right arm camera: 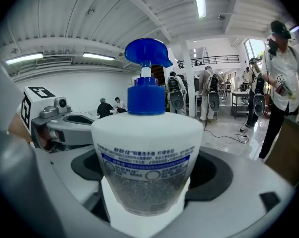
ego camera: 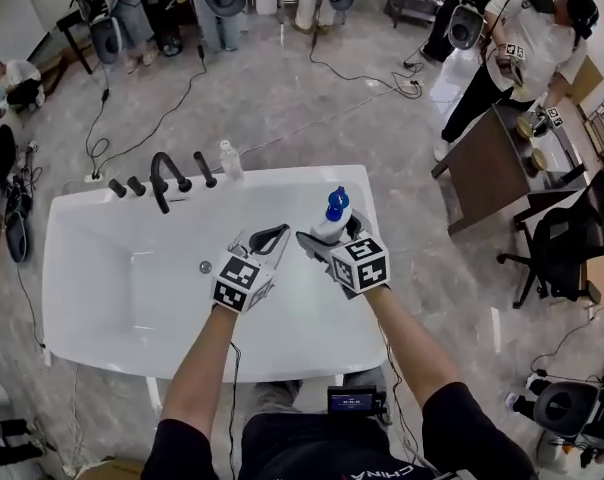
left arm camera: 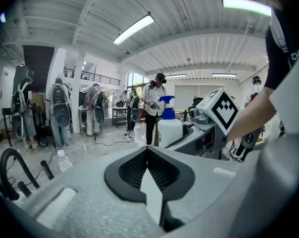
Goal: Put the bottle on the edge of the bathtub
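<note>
A white pump bottle (ego camera: 332, 224) with a blue pump head stands upright in my right gripper (ego camera: 334, 238), which is shut on its body. In the right gripper view the bottle (right arm camera: 147, 157) fills the space between the dark pads of the right gripper (right arm camera: 148, 182). It hangs over the inside of the white bathtub (ego camera: 282, 180), near the far right corner. My left gripper (ego camera: 270, 236) hovers just left of it, shut and empty. In the left gripper view the left gripper (left arm camera: 148, 151) has its pads meeting, with the bottle (left arm camera: 169, 128) beyond on the right.
A black faucet (ego camera: 162, 176) with handles and a clear water bottle (ego camera: 230, 158) stand on the tub's far rim. A drain (ego camera: 204, 266) sits in the tub floor. Cables cross the floor behind. A brown table (ego camera: 492, 168) and an office chair (ego camera: 562, 243) stand right; people work around.
</note>
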Demonstrator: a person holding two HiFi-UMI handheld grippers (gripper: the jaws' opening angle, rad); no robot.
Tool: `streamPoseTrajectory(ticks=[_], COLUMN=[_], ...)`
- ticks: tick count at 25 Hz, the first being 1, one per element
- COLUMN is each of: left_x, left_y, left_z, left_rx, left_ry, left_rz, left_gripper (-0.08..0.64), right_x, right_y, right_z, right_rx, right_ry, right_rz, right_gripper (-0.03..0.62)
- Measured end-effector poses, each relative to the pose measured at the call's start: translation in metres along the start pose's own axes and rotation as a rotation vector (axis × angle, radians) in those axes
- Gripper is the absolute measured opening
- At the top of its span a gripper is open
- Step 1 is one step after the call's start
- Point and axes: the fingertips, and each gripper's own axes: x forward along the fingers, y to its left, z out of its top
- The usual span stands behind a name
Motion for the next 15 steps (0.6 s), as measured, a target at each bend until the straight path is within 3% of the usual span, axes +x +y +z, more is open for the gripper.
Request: streamPoseTrajectory(ticks=[9, 15], left_x=[0.106, 0.157], left_y=[0.085, 0.143], left_z=[-0.072, -0.111], left_rx=[-0.106, -0.187], left_ry=[-0.004, -0.019], left_rz=[0.179, 0.247], left_gripper=[0.009, 0.010], right_x=[0.139, 0.220], right_y=[-0.114, -0.149], right_z=[-0.056, -0.065], right_rx=[0.048, 0.039], right_ry=[-0.016, -0.057], right_rz=[-0.084, -0.134], right_gripper=[0.494, 0.494])
